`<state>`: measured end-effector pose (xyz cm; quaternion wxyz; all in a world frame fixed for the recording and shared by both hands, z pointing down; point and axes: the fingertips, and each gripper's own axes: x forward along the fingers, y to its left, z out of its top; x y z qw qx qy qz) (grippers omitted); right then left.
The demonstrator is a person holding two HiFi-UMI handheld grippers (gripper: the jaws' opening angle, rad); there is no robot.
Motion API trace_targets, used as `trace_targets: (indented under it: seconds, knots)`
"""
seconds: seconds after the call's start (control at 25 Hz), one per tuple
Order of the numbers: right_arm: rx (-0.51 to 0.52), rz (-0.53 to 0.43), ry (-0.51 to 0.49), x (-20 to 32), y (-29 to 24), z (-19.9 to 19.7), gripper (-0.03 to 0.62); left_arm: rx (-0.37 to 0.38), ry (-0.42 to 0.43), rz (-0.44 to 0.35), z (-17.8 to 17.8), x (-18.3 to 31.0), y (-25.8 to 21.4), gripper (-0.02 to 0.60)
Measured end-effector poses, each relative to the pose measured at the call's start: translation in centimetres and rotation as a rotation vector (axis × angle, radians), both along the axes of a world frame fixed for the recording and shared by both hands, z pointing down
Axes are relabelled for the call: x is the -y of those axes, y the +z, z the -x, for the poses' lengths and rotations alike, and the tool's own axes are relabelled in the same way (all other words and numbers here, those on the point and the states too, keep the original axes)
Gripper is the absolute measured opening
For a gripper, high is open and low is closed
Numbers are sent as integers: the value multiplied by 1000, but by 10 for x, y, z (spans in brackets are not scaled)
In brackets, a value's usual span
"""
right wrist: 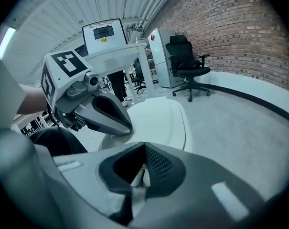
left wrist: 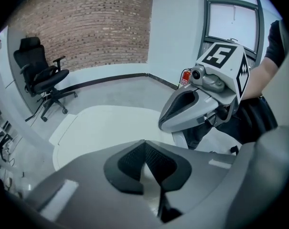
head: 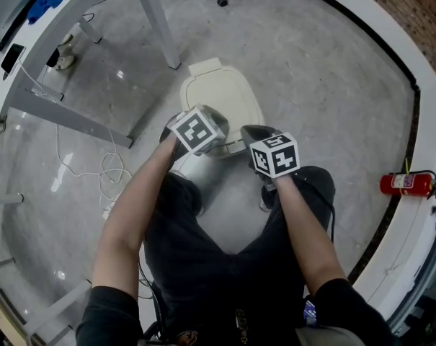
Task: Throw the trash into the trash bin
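A cream trash bin [head: 218, 92] stands on the floor in front of the person's knees with its lid down; the lid also shows in the left gripper view [left wrist: 106, 128] and the right gripper view [right wrist: 161, 116]. My left gripper [head: 216, 121] hangs over the bin's near left edge. Its jaws [left wrist: 144, 143] are shut and empty. Beside it, my right gripper [head: 252, 134] hovers over the near right edge, jaw tips [right wrist: 144, 146] together. A pale sliver shows behind its pads; I cannot tell what it is. No loose trash is visible.
A white desk leg [head: 156, 20] stands just behind the bin to the left, and cables [head: 106, 171] lie on the floor. A black office chair [left wrist: 39, 75] sits further back. A red fire extinguisher [head: 405, 184] rests by the curved wall at the right.
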<state>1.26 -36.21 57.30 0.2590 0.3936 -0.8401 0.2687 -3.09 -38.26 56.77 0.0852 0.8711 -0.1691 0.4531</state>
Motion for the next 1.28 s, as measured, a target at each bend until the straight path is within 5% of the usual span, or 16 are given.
trace_targets:
  seconds: [0.48,0.76,1.28]
  knots:
    - [-13,-2,4,-2,-3,-3,3,2,-8,-26,1,-3,-5,6]
    - [50,-105,15,-3,-45,-1,3,-114,-51,-57,-2,-11,-43,6]
    - [183,-434,14,-77,-174,-5,3,-281,-281,-327,6,-80,-158,6]
